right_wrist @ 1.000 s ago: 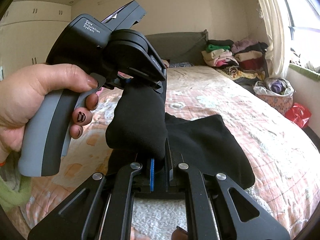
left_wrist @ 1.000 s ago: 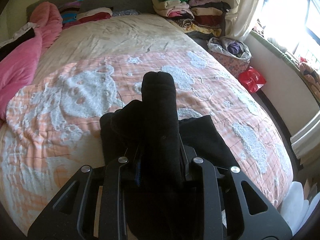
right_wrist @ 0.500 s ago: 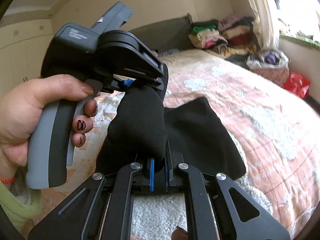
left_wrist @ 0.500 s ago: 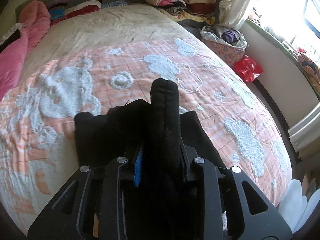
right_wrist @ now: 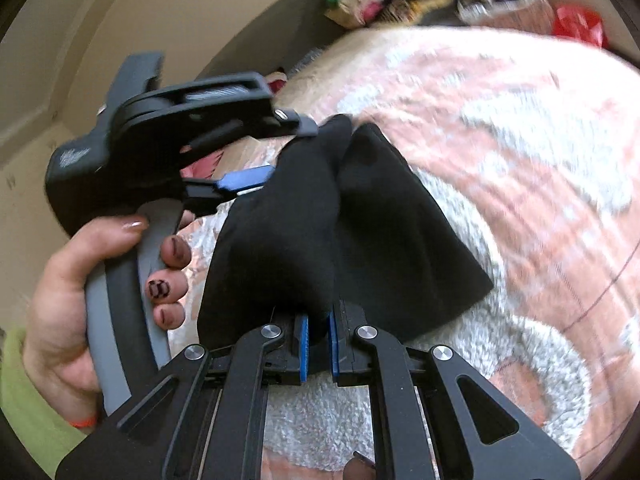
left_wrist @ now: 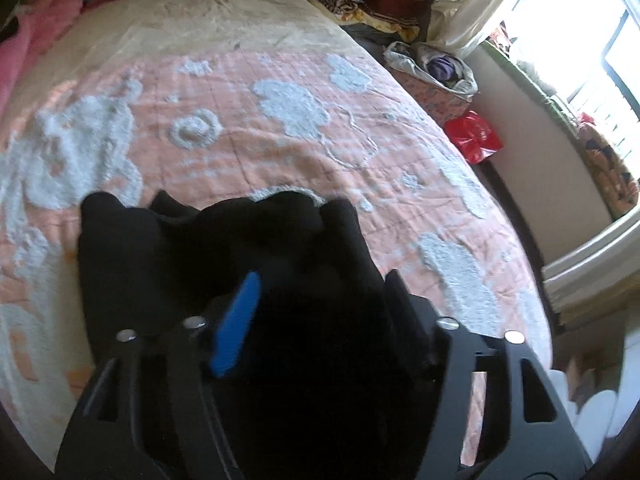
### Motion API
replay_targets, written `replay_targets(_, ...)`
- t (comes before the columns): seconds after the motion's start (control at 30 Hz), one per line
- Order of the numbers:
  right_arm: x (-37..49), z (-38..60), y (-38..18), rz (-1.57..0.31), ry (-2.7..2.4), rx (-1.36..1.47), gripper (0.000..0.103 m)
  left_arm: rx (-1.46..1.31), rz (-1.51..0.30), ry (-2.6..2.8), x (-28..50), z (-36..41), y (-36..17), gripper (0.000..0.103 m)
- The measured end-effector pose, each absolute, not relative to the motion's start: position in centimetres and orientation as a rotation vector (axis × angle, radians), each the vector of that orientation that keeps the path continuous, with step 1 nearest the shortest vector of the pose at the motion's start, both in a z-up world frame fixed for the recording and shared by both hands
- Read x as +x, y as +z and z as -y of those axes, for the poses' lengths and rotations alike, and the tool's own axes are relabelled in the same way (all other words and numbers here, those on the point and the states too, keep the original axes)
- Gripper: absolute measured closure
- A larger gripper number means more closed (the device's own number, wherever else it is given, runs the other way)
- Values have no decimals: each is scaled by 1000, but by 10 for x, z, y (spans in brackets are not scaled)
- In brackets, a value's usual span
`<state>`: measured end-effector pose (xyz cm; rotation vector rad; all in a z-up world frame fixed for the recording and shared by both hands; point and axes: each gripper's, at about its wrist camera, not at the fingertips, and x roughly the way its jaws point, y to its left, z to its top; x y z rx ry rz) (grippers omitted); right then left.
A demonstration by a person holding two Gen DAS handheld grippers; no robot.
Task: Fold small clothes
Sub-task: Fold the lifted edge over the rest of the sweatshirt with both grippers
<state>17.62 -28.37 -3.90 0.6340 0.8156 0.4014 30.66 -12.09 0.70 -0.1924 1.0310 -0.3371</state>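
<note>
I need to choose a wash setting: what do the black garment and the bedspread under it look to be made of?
Black garment: probably soft matte knit or fleece; it drapes in rounded folds with no sheen. Bedspread: seemingly a quilted peach cotton-like cloth with raised white tufted, terry-looking patches; the stitched grid and fuzzy pile show.

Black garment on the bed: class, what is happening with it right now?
A person is folding a black garment on a pink-and-white bedspread, using a handheld gripper in each hand. The right gripper is shut on a bunched fold of the cloth. The left gripper is opening, its fingers spread with the cloth between them and no longer pinched. Part of the garment already lies on the bed.
</note>
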Motion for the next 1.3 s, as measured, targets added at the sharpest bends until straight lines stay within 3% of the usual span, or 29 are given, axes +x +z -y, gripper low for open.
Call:
replay_targets(0.13,184,298,-52,-867,403,752,89,-188,-986,-342,299,114,12,40)
replay_targets(0.4,191,311,-45,-849,450,741,42,-158,-882,-289,260,68,16,35)
replay_targets(0.7,235,304,-28,-905,493,642,34,-97,-893,-233,234,43,-11,33)
replay_targets(0.83,261,294,-30,-968,493,508,36,-56,-874,-214,227,47,-16,30)
replay_targets(0.93,277,287,-33,-996,485,431,66,-64,-876,-208,226,48,-18,28)
replay_targets(0.97,280,284,-31,-986,496,399,84,-61,-880,-209,226,49,-18,28)
replay_targets(1.17,261,284,2,-830,541,268,87,-37,-874,-228,219,60,-11,28)
replay_targets(1.3,266,288,-27,-895,479,225,86,-20,-888,-231,217,69,-17,27)
